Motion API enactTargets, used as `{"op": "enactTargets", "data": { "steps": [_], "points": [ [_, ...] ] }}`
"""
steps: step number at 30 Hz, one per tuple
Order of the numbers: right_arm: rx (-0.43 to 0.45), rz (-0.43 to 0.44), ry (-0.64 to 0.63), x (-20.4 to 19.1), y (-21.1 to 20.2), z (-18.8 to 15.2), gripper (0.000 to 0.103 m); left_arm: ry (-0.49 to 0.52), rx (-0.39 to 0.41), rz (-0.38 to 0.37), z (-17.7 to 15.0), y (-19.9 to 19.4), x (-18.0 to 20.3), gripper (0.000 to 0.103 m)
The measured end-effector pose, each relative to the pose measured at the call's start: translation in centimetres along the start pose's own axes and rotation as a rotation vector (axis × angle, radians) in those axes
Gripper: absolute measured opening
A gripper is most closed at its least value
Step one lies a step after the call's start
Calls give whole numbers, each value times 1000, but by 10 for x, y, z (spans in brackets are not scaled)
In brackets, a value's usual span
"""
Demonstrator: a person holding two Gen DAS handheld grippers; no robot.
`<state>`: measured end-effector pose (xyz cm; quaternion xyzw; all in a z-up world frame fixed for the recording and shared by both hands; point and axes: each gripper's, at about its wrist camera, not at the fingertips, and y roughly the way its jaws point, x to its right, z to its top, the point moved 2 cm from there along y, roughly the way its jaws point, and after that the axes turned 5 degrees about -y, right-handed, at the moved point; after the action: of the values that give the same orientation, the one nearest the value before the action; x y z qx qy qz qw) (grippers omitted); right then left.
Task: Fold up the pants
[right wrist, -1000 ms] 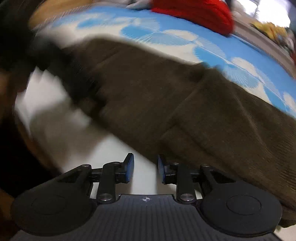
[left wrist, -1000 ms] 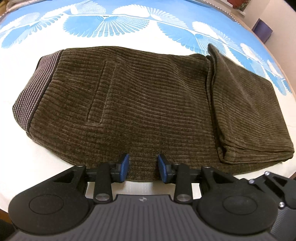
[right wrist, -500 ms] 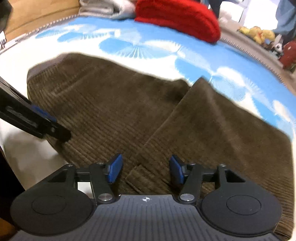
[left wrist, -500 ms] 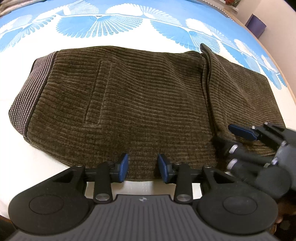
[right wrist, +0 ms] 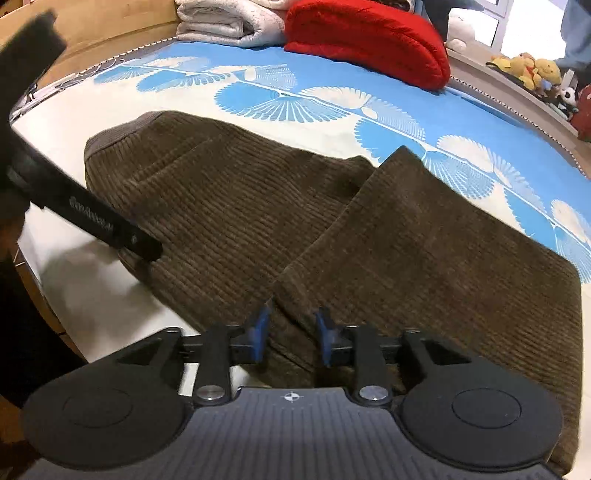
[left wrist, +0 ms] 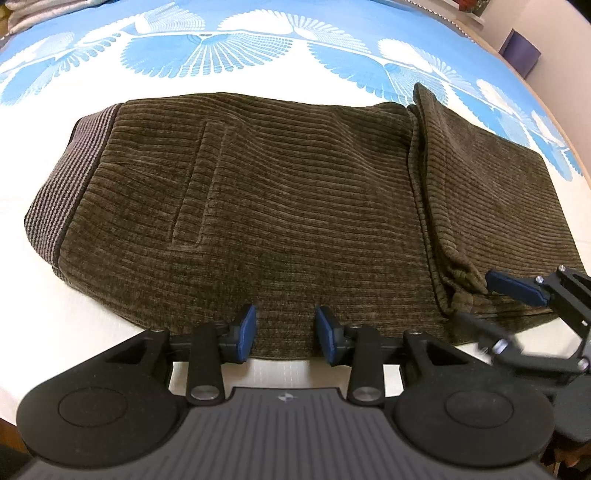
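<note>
Brown corduroy pants (left wrist: pixel 295 206) lie flat on the bed, waistband (left wrist: pixel 62 192) to the left. The legs are folded back over them as a flap (left wrist: pixel 491 199) on the right. My left gripper (left wrist: pixel 288 332) hovers at the pants' near hem, open, its pads clear of the cloth. In the right wrist view my right gripper (right wrist: pixel 291 328) straddles the flap's near corner (right wrist: pixel 291 295). Its jaws are opening, with the cloth between them and not pinched. That corner is a little bunched (left wrist: pixel 461 284) beside the right gripper's blue pad (left wrist: pixel 517 291).
The pants lie on a blue-and-white patterned bedsheet (right wrist: pixel 295 96). At the far side lie a red cushion (right wrist: pixel 369 40) and folded pale blankets (right wrist: pixel 225 22). Soft toys (right wrist: pixel 532 70) line a ledge at the right. The bed's near edge (right wrist: pixel 85 295) is bare white.
The right gripper swung in from the right to the flap's near corner, and its jaws widened. That corner now looks bunched. The left gripper has stayed put.
</note>
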<state>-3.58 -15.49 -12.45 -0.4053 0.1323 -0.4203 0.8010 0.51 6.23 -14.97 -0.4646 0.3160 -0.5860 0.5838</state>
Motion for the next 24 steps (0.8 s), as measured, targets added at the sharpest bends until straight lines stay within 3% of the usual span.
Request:
{"op": "enactTargets", "data": {
  "steps": [2, 5, 8, 10, 14, 16, 18, 21, 22, 24],
  "points": [
    [14, -32, -44, -11, 4, -1, 61, 8, 1, 3, 0, 1, 1, 40],
    [6, -89, -104, -12, 23, 3, 59, -3, 12, -12, -2, 1, -2, 41],
    [-14, -40, -116, -6, 24, 9, 39, -13, 10, -24, -1, 1, -4, 41],
    [27, -29, -93, 6, 8, 20, 28, -17, 10, -38, -2, 0, -7, 41],
    [198, -92, 102, 35, -53, 48, 24, -8, 9, -60, -3, -1, -11, 42],
    [243, -103, 88, 25, -66, 51, 24, -16, 6, -67, -3, -1, -13, 42],
    [212, -71, 42, 5, -53, 42, 25, -17, 6, -66, -3, -1, -13, 41],
    [-5, 8, 47, -9, -7, 8, 26, 0, 8, -51, -5, -1, -10, 43],
    [-35, 13, 78, -7, -2, 0, 26, 2, 8, -49, -5, 0, -8, 46],
    [-8, 34, 155, 4, -17, -4, 26, 5, 8, -47, -5, 0, -7, 49]
  ]
}}
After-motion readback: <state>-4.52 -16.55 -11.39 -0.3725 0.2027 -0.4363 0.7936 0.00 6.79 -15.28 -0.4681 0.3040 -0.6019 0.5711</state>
